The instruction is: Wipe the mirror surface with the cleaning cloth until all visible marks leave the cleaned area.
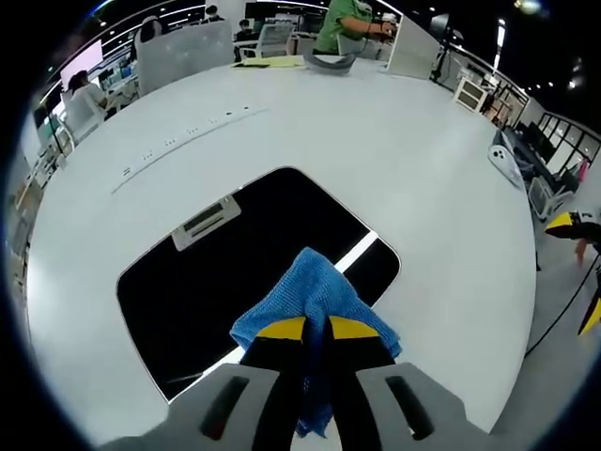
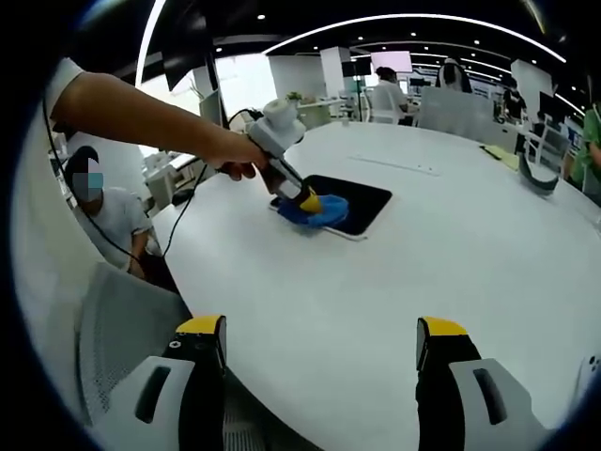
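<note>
I saw my left tool (image 1: 315,329) clamped on the blue cleaning cloth (image 1: 305,287), pressing it on the near edge of the dark mirror (image 1: 225,282), which lay flat on the white counter (image 1: 394,160). The cloth hid the mirror part under it, so I could not make out marks there. My right tool (image 2: 322,340) hung above the counter edge, jaws wide apart, holding nothing.
</note>
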The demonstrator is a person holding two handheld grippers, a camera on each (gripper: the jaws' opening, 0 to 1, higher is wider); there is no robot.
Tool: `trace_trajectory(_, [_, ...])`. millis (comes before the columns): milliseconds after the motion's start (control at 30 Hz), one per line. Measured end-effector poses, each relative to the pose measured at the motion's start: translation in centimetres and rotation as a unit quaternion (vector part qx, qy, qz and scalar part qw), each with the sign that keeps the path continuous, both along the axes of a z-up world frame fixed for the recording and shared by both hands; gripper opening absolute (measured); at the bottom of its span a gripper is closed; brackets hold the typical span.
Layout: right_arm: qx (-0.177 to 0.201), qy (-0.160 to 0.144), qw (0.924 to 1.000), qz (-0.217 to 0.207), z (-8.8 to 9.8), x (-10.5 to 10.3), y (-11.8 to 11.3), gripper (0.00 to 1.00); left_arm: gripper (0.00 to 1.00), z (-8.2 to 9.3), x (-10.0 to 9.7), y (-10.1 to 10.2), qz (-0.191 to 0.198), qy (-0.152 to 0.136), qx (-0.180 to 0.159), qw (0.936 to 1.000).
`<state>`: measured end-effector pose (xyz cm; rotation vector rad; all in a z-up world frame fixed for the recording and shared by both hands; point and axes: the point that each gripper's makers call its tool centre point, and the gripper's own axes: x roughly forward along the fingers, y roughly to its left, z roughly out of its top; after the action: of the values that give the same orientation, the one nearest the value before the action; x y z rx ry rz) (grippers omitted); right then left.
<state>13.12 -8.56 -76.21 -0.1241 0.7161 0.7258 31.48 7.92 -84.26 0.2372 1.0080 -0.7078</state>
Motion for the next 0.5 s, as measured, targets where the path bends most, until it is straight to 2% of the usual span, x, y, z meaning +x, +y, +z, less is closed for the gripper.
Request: trace_trajectory(500, [0.000, 0.004, 1.0000, -0.004, -0.27, -0.33, -0.44, 0.82, 0.06, 0.03, 0.37, -0.97, -0.002, -0.005, -0.007, 1.0000])
